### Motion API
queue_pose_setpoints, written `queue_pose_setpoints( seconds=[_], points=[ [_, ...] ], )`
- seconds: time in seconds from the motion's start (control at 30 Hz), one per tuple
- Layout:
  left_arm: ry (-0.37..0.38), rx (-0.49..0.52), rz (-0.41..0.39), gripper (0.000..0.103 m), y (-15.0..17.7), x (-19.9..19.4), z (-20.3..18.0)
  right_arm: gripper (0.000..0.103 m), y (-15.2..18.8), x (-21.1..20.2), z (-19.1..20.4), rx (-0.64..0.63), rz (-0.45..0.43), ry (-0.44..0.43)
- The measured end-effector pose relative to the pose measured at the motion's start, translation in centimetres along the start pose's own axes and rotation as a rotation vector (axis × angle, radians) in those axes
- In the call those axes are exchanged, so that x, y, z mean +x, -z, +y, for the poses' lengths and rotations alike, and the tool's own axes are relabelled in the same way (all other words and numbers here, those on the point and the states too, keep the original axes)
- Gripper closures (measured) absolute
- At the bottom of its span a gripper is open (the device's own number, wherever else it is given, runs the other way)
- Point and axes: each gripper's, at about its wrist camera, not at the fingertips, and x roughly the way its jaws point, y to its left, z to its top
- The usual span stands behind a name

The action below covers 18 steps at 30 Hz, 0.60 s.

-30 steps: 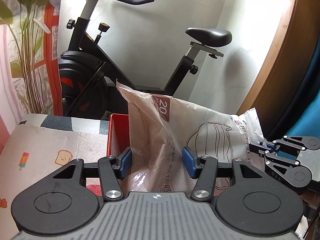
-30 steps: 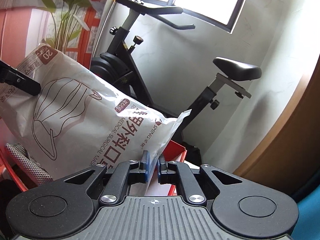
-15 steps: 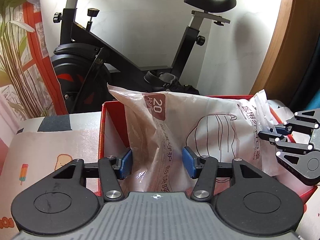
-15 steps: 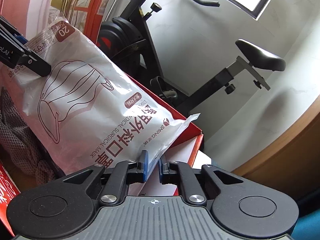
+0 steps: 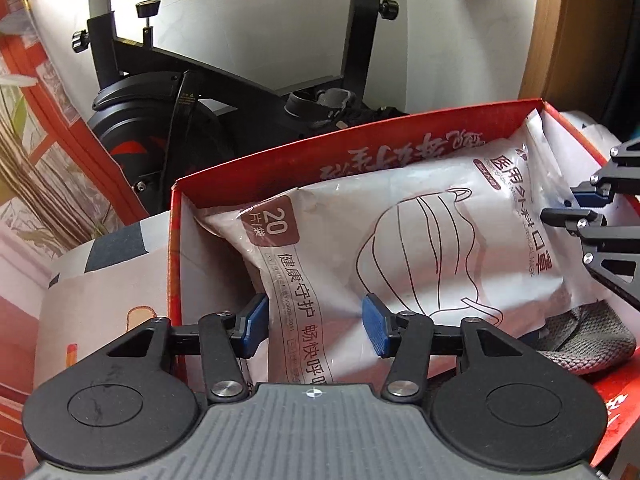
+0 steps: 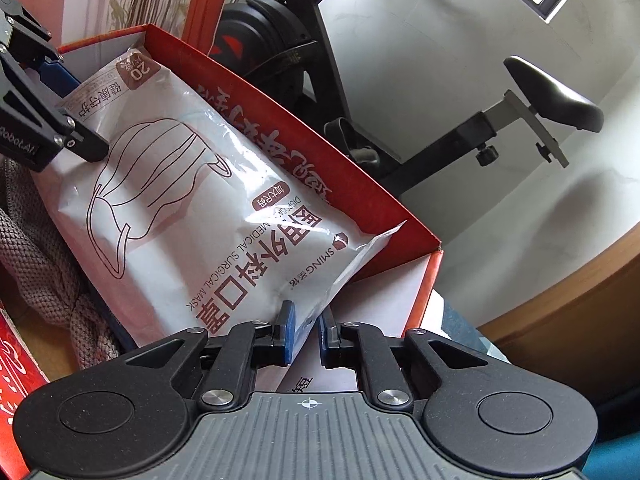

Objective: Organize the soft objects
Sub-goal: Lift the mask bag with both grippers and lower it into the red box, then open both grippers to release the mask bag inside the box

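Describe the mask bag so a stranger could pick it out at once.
Find the red box in front of the exercise bike. Inside lies the mask bag, beside grey knitted fabric. It alone is glossy white plastic with a line-drawn face mask.

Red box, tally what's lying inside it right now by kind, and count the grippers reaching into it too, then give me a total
Mask packs: 1, the white surgical mask pack, lying in the red box
Grey knitted cloths: 1, the grey knitted cloth beneath the pack
Grippers: 2, left gripper and right gripper, each at one end of the pack
Total: 4
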Motion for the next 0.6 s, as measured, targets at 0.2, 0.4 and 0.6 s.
queue_pose_setpoints(
  seconds=[0.2,0.4,0.6],
  points=[
    [0.022,-0.027,-0.033,0.048,0.3,-0.7,0.7,0.091,-0.4,0.7,0.2,-0.017,0.048,0.000],
    [0.059,-0.106,-0.114,0.038,1.0,-2.6,1.9,0.077,-0.6,0.1,0.1,0.017,0.031,0.009],
    [0.049,-0.126,-0.199,0.036,1.2,-5.2,1.5,0.057,-0.8,-2.8,-0.2,0.053,-0.060,0.017]
  ],
)
